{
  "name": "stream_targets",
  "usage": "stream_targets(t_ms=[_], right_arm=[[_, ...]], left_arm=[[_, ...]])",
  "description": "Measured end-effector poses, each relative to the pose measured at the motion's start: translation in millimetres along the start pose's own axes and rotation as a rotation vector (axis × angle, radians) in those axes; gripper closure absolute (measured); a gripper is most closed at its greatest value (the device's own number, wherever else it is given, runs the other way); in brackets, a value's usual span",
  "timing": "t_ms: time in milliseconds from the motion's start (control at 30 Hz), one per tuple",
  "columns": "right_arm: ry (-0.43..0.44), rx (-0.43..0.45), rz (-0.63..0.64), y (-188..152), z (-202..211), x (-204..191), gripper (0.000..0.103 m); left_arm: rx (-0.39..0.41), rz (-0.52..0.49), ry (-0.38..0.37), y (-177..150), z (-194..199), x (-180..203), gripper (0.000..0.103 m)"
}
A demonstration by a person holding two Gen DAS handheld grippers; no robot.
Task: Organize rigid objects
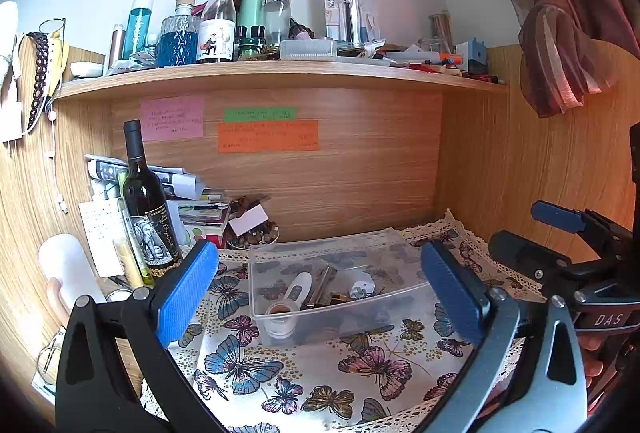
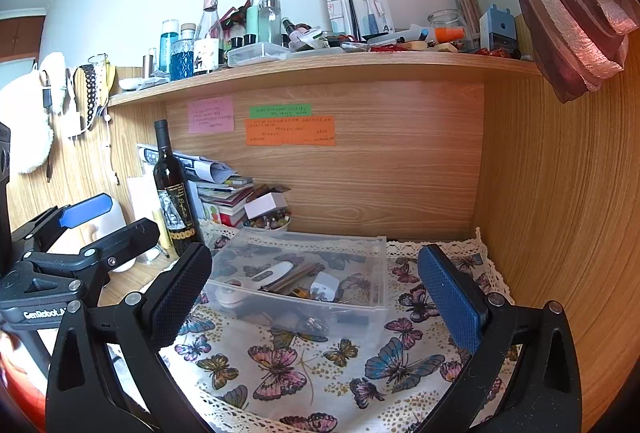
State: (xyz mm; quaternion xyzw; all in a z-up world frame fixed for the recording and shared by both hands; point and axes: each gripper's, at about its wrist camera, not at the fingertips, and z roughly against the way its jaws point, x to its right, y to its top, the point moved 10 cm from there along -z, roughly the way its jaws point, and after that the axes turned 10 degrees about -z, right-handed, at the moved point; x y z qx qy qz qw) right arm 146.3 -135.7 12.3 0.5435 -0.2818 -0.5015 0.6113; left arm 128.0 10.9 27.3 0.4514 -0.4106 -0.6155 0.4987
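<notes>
Clear plastic bin (image 1: 340, 289) of small rigid items sits mid-cloth on the butterfly tablecloth (image 1: 320, 373), both the left gripper (image 1: 316, 293) and right gripper (image 2: 316, 301) spread wide and empty; a careless leftward reach could topple the nearby wine bottle (image 1: 146, 209).

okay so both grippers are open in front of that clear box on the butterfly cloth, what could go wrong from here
1. The wine bottle stands upright just beyond the left gripper; a sideways swing could topple it.
2. The clear box sits on a loose-looking butterfly cloth, so pushing might drag both.
3. The right gripper is close alongside; the two could collide.
</notes>
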Motion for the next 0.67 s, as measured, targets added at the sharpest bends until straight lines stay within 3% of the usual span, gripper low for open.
stream_targets(t_ms=[667], right_arm=[[-0.001, -0.018, -0.004, -4.0, -6.3, 1.9, 0.000]], left_arm=[[-0.005, 0.004, -0.024, -2.3, -3.1, 5.2, 0.000]])
